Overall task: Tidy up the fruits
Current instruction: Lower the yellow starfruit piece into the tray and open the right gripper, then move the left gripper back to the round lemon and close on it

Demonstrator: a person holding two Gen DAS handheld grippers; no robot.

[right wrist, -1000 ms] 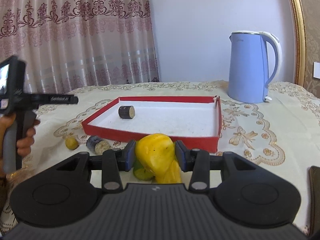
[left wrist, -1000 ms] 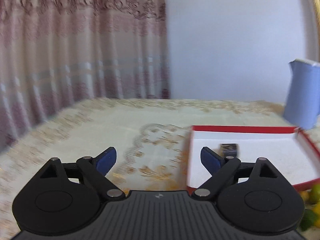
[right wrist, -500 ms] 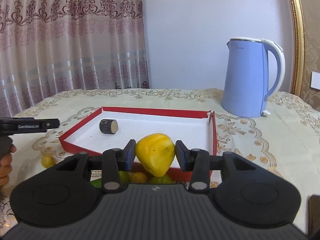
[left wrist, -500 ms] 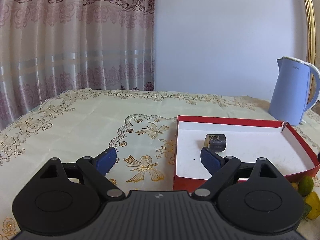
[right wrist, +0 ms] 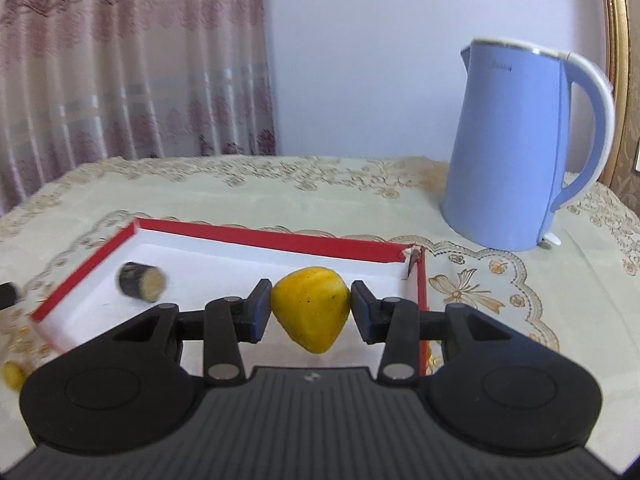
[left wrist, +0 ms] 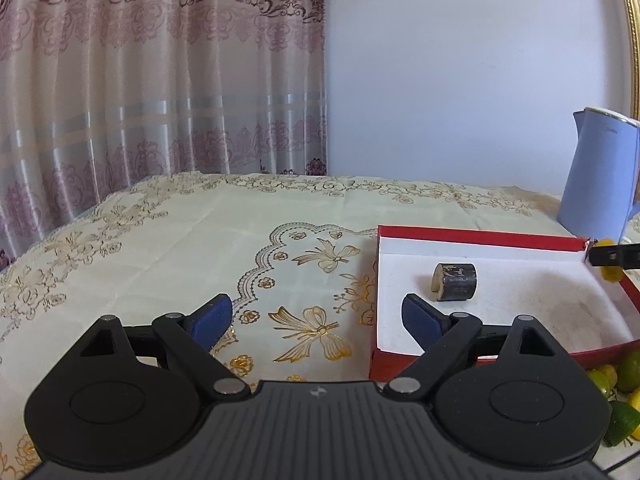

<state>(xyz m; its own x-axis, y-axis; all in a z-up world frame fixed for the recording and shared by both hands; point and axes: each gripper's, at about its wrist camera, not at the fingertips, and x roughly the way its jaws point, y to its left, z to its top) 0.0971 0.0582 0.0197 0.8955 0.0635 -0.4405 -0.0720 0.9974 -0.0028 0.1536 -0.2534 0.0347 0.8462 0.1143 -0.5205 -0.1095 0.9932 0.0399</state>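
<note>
The right tongs (right wrist: 311, 312) are clamped on a yellow fruit (right wrist: 310, 308), held above the near right part of the red tray (right wrist: 256, 237). The left tongs (left wrist: 316, 316) gape wide and hold nothing, straddling the tray's left wall. A dark cylinder (left wrist: 455, 282) lies inside the tray. More green and yellow fruits (left wrist: 624, 376) sit on the bench (left wrist: 200, 240) by the tray's near edge. A blue kettle (right wrist: 516, 144) stands toward the far right corner.
</note>
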